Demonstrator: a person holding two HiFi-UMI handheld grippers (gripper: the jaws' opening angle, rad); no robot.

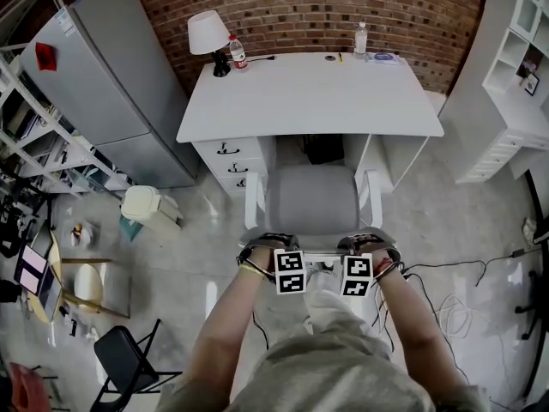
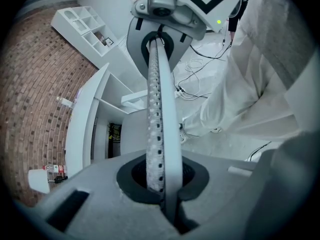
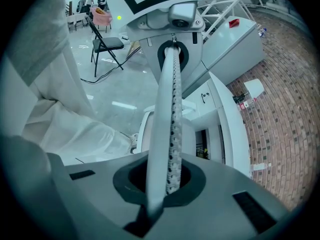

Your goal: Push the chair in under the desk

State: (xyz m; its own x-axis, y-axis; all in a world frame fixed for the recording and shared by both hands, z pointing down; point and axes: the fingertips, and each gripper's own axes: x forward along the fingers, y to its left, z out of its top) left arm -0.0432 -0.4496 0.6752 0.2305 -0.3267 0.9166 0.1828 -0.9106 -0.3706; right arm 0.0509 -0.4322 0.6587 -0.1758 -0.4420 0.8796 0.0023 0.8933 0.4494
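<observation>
The left gripper (image 1: 270, 249) and right gripper (image 1: 371, 249) are each clamped on the backrest top edge of the chair (image 1: 310, 197). The chair stands at the knee opening of the worktop (image 1: 309, 97), beside the closed drawers (image 1: 230, 166). One bottle (image 1: 238, 51) stands upright on the worktop.

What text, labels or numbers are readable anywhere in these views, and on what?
No text is legible in any view.
Water bottle beside the lamp: red label, too small to read.
Clear bottle at the back edge of the desk: label too small to read.
Marker cubes: black-and-white square patterns only, no letters.
Red tag on the grey cabinet: too small to read.
</observation>
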